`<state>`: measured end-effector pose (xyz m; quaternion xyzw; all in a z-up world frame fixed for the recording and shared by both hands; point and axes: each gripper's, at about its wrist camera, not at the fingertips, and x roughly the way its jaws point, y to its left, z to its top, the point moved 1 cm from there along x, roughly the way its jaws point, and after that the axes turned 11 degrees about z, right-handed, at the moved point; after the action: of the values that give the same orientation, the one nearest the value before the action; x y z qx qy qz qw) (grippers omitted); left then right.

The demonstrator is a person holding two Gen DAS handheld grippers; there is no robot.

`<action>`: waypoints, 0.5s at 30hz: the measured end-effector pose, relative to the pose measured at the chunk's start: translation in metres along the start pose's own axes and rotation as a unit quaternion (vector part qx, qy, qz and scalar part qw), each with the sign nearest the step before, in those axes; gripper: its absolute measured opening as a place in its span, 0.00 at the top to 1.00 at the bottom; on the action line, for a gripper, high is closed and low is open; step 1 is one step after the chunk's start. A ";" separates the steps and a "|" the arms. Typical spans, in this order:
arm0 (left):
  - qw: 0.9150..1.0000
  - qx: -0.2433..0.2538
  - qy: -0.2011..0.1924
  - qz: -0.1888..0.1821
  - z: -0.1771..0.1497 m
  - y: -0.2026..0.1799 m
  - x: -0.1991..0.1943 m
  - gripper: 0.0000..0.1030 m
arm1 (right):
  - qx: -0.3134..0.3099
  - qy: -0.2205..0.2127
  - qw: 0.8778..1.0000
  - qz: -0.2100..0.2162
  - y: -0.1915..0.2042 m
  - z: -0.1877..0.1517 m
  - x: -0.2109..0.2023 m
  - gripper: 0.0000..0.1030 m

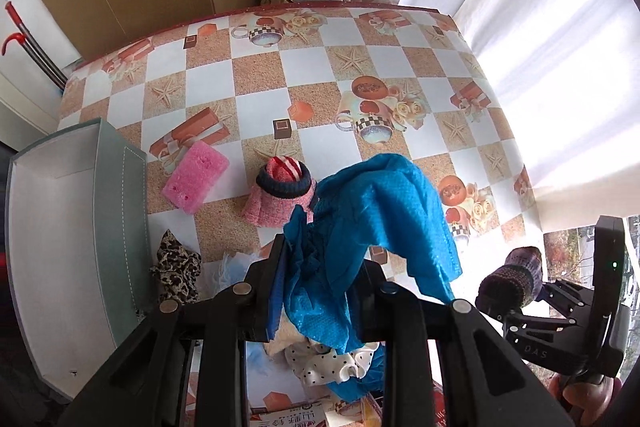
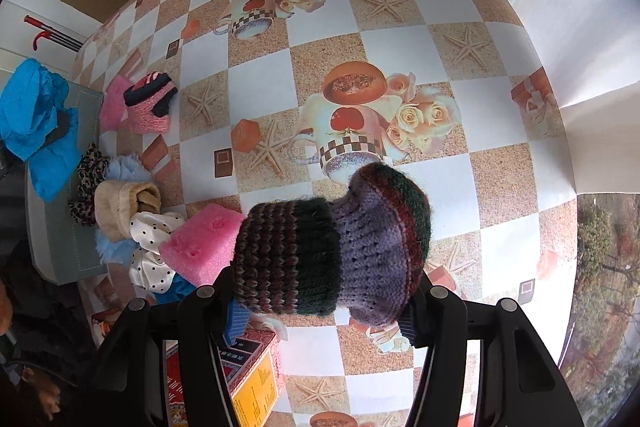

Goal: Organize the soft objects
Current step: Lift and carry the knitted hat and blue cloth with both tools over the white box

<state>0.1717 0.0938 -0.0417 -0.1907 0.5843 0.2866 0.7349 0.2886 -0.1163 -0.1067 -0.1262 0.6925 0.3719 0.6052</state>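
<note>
My left gripper pinches a blue cloth, lifted above the table just right of the open grey box. My right gripper clamps a dark knitted sock over the near right of the table. The cloth's hanging corner could snag the pink knitted piece beyond it, and the bunched sock, gripped apparently near its edge, could slip free.

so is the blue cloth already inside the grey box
No, the blue cloth hangs from the left tongs above the table, while the grey box beside it looks empty.
</note>
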 end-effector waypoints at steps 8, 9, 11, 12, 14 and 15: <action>0.998 0.056 0.014 0.002 -0.070 -0.017 -0.022 0.72 | 0.011 -0.007 1.000 -0.014 -0.007 -0.044 -0.025 0.42; 0.998 0.060 0.017 0.002 -0.080 -0.018 -0.024 0.72 | 0.013 -0.008 1.000 -0.014 -0.008 -0.051 -0.030 0.42; 0.997 0.071 0.021 0.003 -0.098 -0.019 -0.029 0.72 | 0.016 -0.005 1.000 -0.013 -0.008 -0.067 -0.036 0.42; 0.997 0.076 0.023 0.004 -0.107 -0.019 -0.031 0.72 | 0.016 -0.003 1.000 -0.015 -0.007 -0.076 -0.038 0.42; 0.996 0.085 0.027 0.003 -0.124 -0.018 -0.037 0.72 | 0.015 0.003 1.000 -0.017 -0.004 -0.094 -0.041 0.42; 0.996 0.089 0.028 0.001 -0.131 -0.017 -0.040 0.72 | 0.014 0.006 1.000 -0.017 -0.003 -0.103 -0.042 0.42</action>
<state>0.0779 -0.0075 -0.0361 -0.1317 0.6284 0.2289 0.7317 0.2235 -0.1987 -0.0690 -0.1319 0.6991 0.3513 0.6086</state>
